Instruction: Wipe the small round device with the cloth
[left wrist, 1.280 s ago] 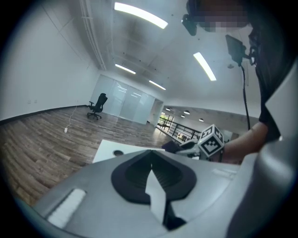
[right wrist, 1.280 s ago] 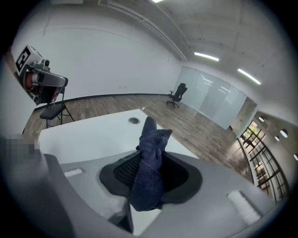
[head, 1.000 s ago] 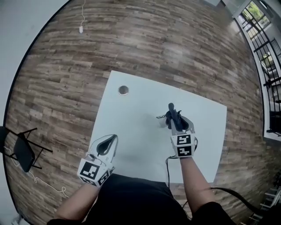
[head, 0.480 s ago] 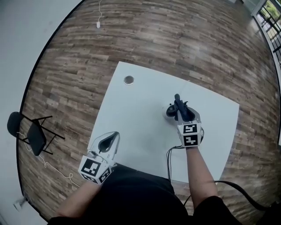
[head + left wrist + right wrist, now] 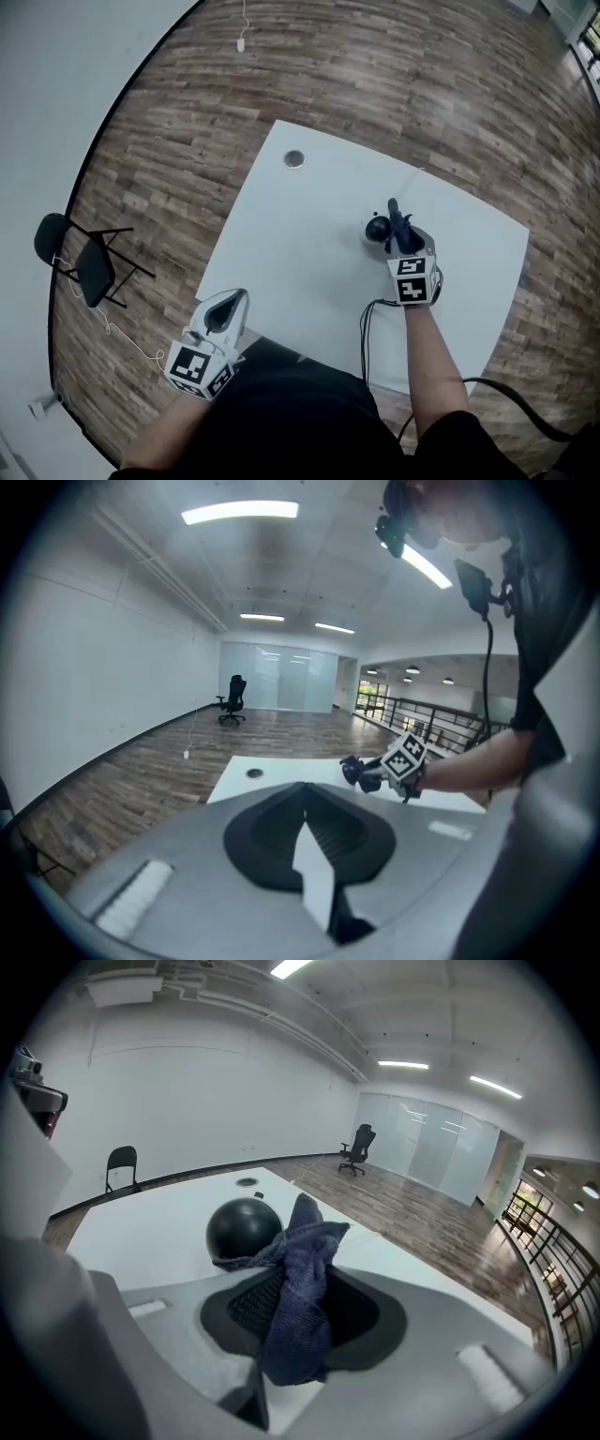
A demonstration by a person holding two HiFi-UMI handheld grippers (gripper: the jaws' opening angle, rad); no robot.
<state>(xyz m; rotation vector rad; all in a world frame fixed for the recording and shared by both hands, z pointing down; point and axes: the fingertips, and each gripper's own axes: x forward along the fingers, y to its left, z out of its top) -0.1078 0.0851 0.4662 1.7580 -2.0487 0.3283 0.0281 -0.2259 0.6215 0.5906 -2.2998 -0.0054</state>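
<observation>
Right gripper point(image 5: 400, 236) has lowered, pitched downward, jaws clamped on the woven dark-blue cloth point(image 5: 300, 1288), which touches the smooth black round device point(image 5: 240, 1229). Left gripper point(image 5: 241, 296) closed, empty.

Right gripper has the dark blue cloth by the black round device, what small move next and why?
Probably ease the right gripper a little forward so the dark blue cloth pinched in its jaws presses on the small black round device; only one flap seems to reach its near side, and its top is bare.
</observation>
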